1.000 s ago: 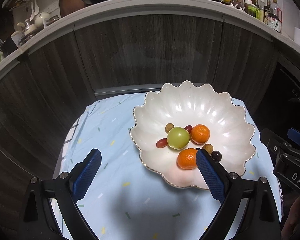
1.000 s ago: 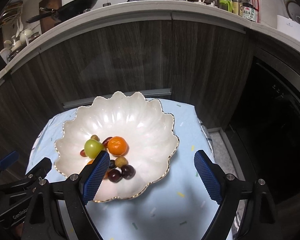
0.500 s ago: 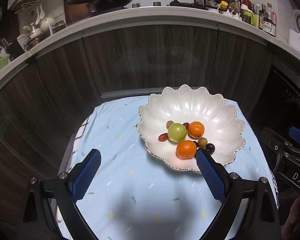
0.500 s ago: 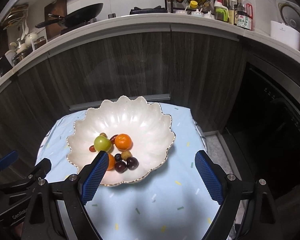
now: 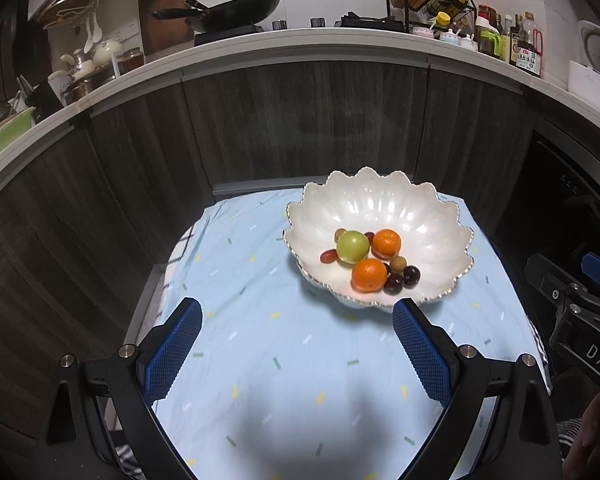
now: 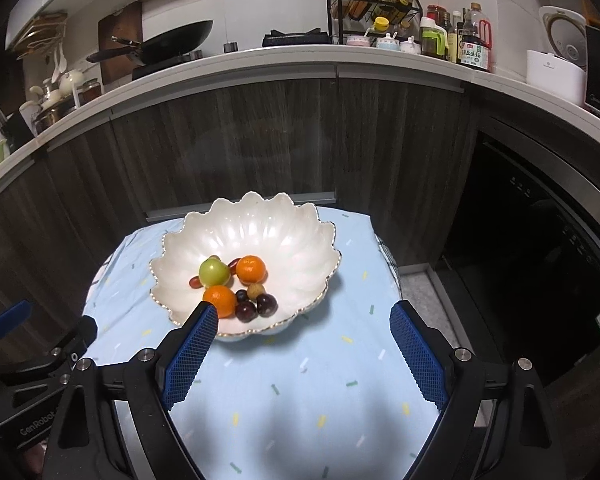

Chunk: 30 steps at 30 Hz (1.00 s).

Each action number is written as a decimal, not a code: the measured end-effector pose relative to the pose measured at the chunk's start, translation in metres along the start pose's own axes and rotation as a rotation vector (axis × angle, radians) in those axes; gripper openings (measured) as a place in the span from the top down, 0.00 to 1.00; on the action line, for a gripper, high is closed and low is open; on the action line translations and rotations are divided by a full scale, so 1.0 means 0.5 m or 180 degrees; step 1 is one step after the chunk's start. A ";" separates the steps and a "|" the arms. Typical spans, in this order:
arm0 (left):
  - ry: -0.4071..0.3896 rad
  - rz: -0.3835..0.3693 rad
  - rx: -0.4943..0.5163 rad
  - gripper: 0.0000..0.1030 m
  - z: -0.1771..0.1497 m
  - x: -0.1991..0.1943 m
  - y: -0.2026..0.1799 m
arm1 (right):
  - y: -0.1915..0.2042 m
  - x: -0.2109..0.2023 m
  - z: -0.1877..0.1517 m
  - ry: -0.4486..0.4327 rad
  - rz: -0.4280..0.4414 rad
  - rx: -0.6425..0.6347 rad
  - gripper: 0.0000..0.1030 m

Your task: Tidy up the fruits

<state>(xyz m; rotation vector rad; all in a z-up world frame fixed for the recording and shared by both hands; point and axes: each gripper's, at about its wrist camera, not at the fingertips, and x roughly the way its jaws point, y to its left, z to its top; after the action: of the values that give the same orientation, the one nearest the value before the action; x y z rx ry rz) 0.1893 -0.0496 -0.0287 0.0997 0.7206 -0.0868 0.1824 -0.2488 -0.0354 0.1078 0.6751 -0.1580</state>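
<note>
Both grippers pulled back and up from the bowl [image 5: 380, 208] versus a second ago; it now sits smaller and farther off in both wrist views, and more blue cloth shows in front. Left gripper [image 5: 297, 350] jaws wide open, empty, over bare cloth on the desk [image 5: 260, 360]. Right gripper [image 6: 303, 350] jaws wide open, empty; its left pad overlaps the bowl's near rim in view, contact can't be told. Fruit all in the bowl: green apple [image 5: 353, 246], two oranges [image 5: 369, 275], dark grapes [image 5: 402, 279] clustered near the front. Bowl sits toward the desk's far right; open cloth left and near. Dark cabinet fronts [image 5: 300, 120] close behind the far edge.
</note>
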 end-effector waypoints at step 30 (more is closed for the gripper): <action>-0.0177 0.0129 0.0018 0.04 -0.148 -0.195 0.019 | -0.020 -0.190 -0.132 -0.0135 0.0020 0.0036 0.14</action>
<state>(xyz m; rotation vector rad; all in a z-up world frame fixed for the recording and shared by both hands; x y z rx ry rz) 0.0690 -0.0267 -0.0188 0.1169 0.6626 -0.0526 0.0673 -0.2381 -0.0275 0.1170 0.6316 -0.1576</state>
